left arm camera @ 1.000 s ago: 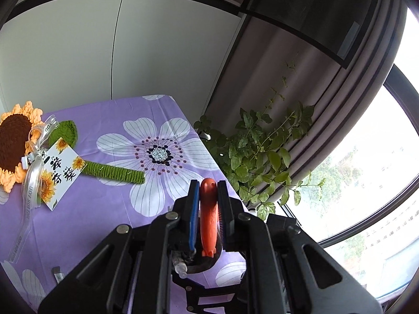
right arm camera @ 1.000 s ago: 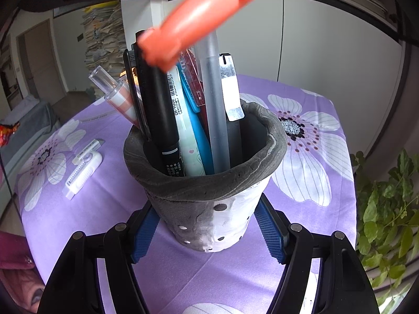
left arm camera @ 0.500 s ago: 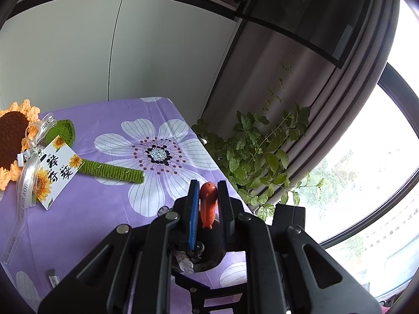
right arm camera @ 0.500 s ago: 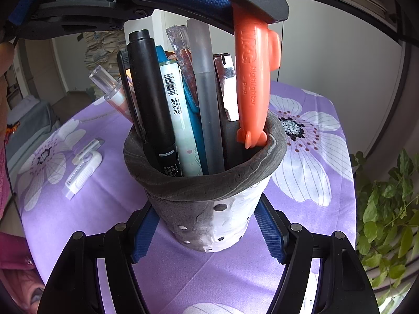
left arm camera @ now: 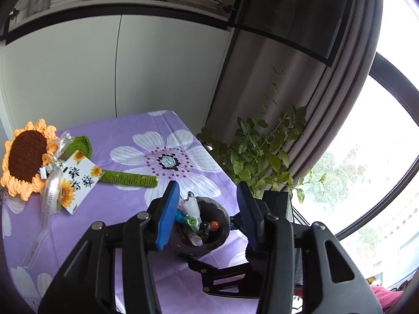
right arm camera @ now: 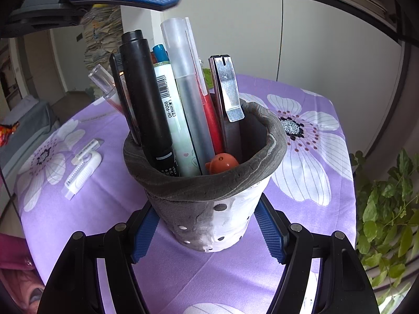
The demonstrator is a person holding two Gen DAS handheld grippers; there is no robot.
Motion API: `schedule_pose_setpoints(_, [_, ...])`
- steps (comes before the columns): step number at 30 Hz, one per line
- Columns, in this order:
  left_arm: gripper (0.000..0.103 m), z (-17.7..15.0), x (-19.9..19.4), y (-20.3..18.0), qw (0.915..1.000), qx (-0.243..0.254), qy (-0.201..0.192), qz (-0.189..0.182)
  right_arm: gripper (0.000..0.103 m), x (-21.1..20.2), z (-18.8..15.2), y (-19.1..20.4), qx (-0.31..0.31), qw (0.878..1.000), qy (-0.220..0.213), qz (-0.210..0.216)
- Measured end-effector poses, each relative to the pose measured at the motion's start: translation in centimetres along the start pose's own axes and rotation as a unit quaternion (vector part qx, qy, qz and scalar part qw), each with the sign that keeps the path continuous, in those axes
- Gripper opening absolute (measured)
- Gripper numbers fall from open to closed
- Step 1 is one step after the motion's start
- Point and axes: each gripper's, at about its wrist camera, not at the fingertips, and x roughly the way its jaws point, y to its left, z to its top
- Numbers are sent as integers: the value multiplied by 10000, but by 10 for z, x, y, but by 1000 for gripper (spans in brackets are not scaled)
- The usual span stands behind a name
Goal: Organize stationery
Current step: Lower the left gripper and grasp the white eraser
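The counter (right arm camera: 301, 157) is covered by a purple cloth (left arm camera: 110, 209) with big white flowers printed on it. A grey and white cup (right arm camera: 209, 209) full of pens is stood on the cloth, near the front. Two small white things (right arm camera: 83, 170), maybe correction tapes, are laid side by side on the cloth, well apart from the cup. A knitted sunflower (left arm camera: 26, 159) with a long green stem is laid flat near the far edge. A white card (left arm camera: 78, 180) and a clear ribbon are tied to it. A clear ruler (left arm camera: 39, 240) is laid on the cloth beside the flower.
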Motion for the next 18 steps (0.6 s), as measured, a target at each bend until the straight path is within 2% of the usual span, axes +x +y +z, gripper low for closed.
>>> schedule_pose_setpoints(3, [44,0,-28,13,9995,-125,-260,101,73,0,0,0,1,10000,1,1])
schedule_pose_setpoints(7, [50,-19,-51,44,9963,-318,-302,745,73,0,0,0,3,10000,1,3])
schedule_pose_setpoints(11, [49,-54,-48,90,9871,-936,289,1267,73,0,0,-1,10,10000,5,5])
schedule_pose_setpoints(15, [47,-84,-35,126,9721,-1663,914,1376,73,0,0,0,17,10000,13,8])
schedule_pose_setpoints(18, [43,-94,-24,135,9645,-1834,1164,1501,73,1,0,0,9,10000,52,-18])
